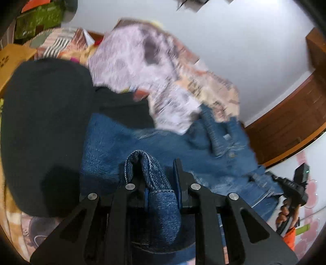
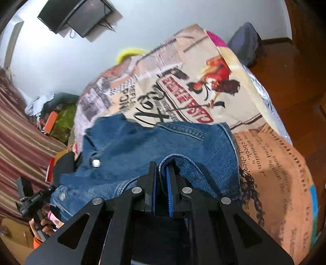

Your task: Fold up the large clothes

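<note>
While both grippers pinch folds of the blue denim jacket (image 2: 142, 142), left gripper (image 1: 156, 179) and right gripper (image 2: 162, 177) flank it; its length stretches between them, body ahead.

Printed bedspread (image 2: 234, 97) of beige and orange fabric bearing a red rooster and newspaper-style lettering, covering the bed. Beyond its far edge: white wall (image 2: 142, 24) with a dark flat screen (image 2: 77, 14) mounted high. To its right: brown wooden floor (image 2: 285, 81). To its left: striped red-brown cloth (image 2: 18, 132).
</note>
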`<move>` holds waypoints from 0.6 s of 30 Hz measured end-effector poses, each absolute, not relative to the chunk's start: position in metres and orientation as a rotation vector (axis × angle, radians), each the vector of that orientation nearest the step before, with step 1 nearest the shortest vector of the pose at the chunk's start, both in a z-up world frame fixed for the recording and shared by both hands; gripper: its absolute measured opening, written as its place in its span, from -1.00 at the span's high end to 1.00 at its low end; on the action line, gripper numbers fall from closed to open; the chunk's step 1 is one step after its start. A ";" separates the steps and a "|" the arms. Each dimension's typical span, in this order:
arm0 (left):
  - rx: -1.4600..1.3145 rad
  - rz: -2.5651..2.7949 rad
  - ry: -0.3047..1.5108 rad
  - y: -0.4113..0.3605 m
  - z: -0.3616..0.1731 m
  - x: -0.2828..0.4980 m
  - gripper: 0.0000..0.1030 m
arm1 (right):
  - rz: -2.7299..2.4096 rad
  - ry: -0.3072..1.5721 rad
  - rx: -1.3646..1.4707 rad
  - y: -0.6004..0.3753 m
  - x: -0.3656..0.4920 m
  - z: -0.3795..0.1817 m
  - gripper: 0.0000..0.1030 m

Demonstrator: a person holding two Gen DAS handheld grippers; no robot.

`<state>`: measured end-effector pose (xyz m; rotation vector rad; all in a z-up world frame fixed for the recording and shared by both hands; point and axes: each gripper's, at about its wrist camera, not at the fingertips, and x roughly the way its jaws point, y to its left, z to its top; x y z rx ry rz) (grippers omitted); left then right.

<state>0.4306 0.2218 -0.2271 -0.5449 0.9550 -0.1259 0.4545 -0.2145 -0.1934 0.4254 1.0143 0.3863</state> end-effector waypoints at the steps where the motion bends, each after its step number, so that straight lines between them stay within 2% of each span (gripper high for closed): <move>1: -0.532 -0.125 0.966 0.221 -0.233 0.432 0.60 | 0.385 1.015 0.419 -0.214 0.455 -0.197 0.86; 5: -0.452 -0.116 0.960 0.211 -0.235 0.425 0.60 | 0.384 1.006 0.333 -0.208 0.448 -0.192 0.85; 8: -0.375 -0.079 0.996 0.202 -0.226 0.418 0.57 | 0.375 1.015 0.268 -0.202 0.443 -0.184 0.73; 12: -0.228 -0.061 0.988 0.185 -0.206 0.398 0.46 | 0.332 1.015 0.153 -0.193 0.424 -0.165 0.36; 13: -0.192 -0.061 0.975 0.180 -0.200 0.390 0.39 | 0.328 1.008 0.124 -0.192 0.417 -0.159 0.25; 15: -0.145 -0.057 0.945 0.174 -0.188 0.375 0.21 | 0.329 0.983 0.088 -0.191 0.404 -0.151 0.17; 18: -0.115 -0.058 0.902 0.170 -0.170 0.352 0.03 | 0.349 0.954 0.034 -0.187 0.378 -0.139 0.16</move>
